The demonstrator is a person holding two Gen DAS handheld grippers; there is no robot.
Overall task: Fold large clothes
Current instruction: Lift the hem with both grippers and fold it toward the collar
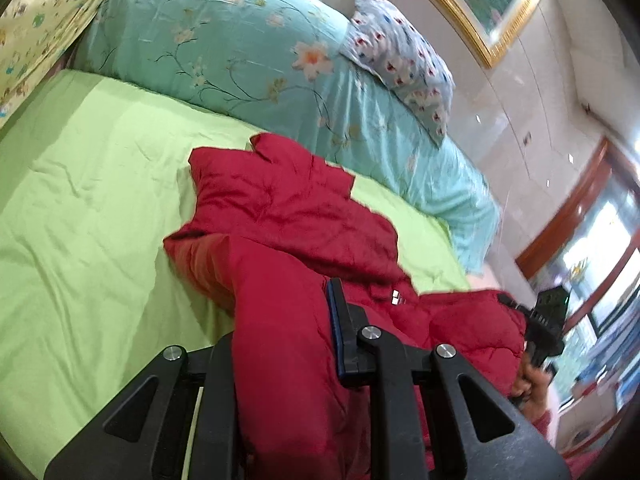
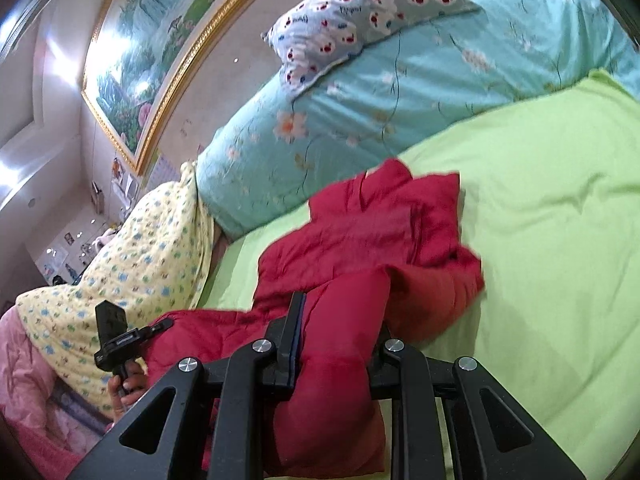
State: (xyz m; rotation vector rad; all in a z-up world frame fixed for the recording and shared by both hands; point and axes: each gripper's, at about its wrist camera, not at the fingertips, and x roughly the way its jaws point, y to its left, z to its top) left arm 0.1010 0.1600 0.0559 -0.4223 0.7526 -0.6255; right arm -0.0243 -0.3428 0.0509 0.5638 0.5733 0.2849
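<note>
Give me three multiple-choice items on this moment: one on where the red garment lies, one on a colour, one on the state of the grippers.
1. Where does the far end of the red padded jacket rest?
A. on the green sheet
B. on the floor
C. on a chair

2. What colour is the floral quilt rolled up behind the jacket?
A. orange
B. black
C. turquoise

3. What are the left gripper and right gripper doing?
A. both hang open, clear of the jacket
B. each is clamped on a fold of the jacket
C. only the left holds cloth

Answers:
1 A, red cloth spreads over the green sheet in both wrist views.
2 C, pale blue-green cloth with flower print.
3 B, red cloth fills the gap between each pair of fingers.
</note>
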